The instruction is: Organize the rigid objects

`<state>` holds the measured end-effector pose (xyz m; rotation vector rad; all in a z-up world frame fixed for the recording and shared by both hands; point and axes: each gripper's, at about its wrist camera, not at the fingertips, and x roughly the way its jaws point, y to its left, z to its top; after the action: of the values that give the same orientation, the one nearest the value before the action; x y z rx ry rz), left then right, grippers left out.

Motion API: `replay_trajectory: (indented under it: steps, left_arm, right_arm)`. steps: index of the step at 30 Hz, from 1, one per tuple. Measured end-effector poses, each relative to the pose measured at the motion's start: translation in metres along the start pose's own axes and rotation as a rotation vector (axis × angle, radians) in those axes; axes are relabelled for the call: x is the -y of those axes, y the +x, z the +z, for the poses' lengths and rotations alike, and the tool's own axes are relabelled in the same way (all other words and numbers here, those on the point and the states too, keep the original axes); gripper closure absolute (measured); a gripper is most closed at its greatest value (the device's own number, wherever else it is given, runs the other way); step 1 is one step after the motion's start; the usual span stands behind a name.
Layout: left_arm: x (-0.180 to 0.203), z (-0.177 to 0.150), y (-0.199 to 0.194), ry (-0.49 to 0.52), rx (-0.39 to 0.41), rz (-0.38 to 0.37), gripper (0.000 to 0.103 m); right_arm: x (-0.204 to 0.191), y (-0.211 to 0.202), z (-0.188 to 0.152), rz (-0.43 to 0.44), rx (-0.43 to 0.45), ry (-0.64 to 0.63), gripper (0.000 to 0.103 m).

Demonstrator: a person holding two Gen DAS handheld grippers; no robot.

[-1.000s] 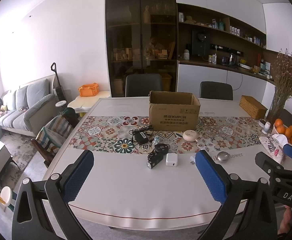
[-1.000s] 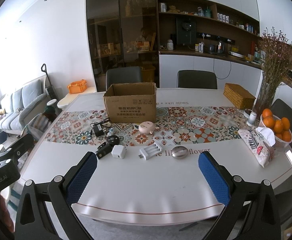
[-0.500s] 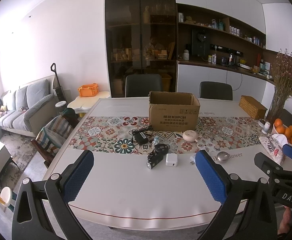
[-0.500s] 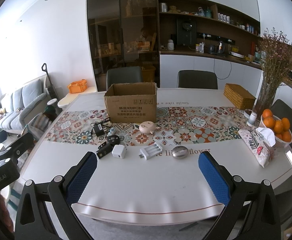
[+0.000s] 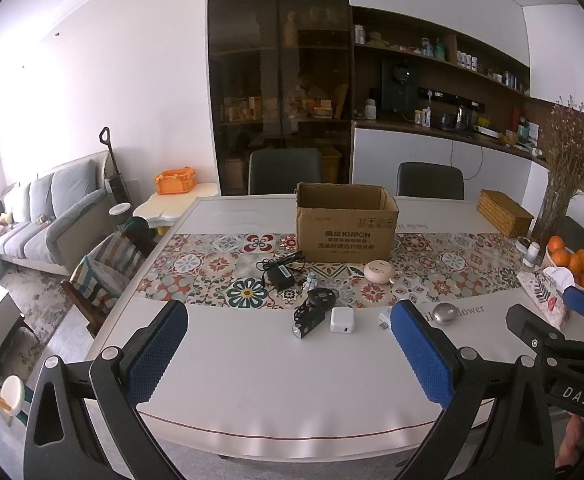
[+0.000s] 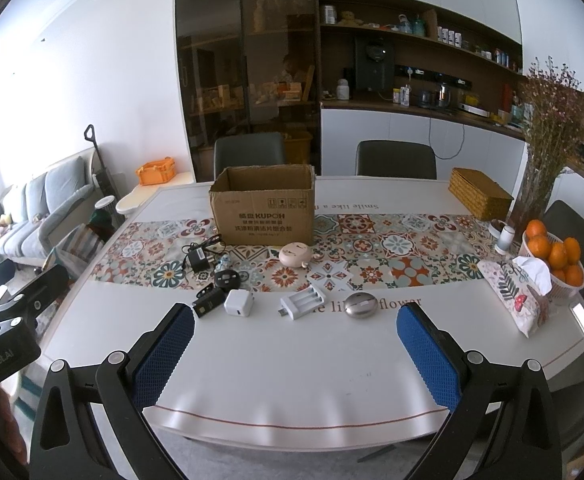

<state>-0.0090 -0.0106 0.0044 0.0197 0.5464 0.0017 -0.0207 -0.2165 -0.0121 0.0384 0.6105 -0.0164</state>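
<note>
An open cardboard box (image 5: 345, 222) (image 6: 263, 207) stands mid-table on the patterned runner. In front of it lie a black power adapter (image 5: 279, 278) (image 6: 198, 259), a round black object (image 6: 226, 279), a black rectangular device (image 5: 308, 320) (image 6: 208, 303), a white charger cube (image 5: 341, 320) (image 6: 238, 303), a white battery charger (image 6: 303, 302), a silver oval object (image 5: 443, 314) (image 6: 361, 306) and a pink round case (image 5: 377, 271) (image 6: 295, 255). My left gripper (image 5: 288, 354) and right gripper (image 6: 295, 354) are open and empty, held over the table's near edge.
A wicker box (image 6: 479, 198), a vase of dried flowers (image 6: 547, 152), a basket of oranges (image 6: 555, 258) and a floral tissue pouch (image 6: 513, 298) sit at the right. Two chairs (image 6: 250, 154) stand behind the table. A sofa (image 5: 40, 216) is far left.
</note>
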Motion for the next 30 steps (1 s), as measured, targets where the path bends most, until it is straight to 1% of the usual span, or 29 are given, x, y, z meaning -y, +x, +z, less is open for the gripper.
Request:
replay_trajectory:
  steps: [10, 13, 15, 18, 22, 26, 28, 30]
  left_arm:
    - [-0.001, -0.002, 0.009, 0.016, -0.011, -0.014, 0.0]
    - [-0.003, -0.004, 0.018, 0.039, -0.02, -0.013, 0.0]
    - [-0.005, -0.005, 0.026, 0.054, -0.036, -0.011, 0.0]
    - [-0.009, -0.008, 0.038, 0.046, -0.074, -0.044, 0.0]
    - [-0.011, -0.013, 0.056, 0.052, -0.111, -0.067, 0.0]
    - [-0.003, -0.016, 0.078, 0.064, -0.154, -0.078, 0.0]
    - [0.003, -0.015, 0.086, 0.066, -0.158, -0.082, 0.0]
    - [0.01, -0.014, 0.097, 0.066, -0.164, -0.079, 0.0]
  right_arm:
    - [-0.003, 0.001, 0.007, -0.007, -0.009, 0.006, 0.001]
    - [-0.006, 0.01, -0.001, -0.009, -0.013, 0.006, 0.001]
    - [-0.007, 0.015, -0.004, -0.016, -0.022, 0.007, 0.001]
    - [-0.011, 0.023, -0.007, -0.031, -0.042, 0.012, 0.001]
    - [-0.013, 0.036, -0.011, -0.049, -0.075, 0.02, 0.001]
    - [-0.014, 0.052, -0.016, -0.063, -0.107, 0.022, 0.001]
    - [-0.01, 0.064, -0.017, -0.06, -0.136, 0.02, 0.001]
    - [-0.008, 0.07, -0.014, -0.064, -0.146, 0.017, 0.001]
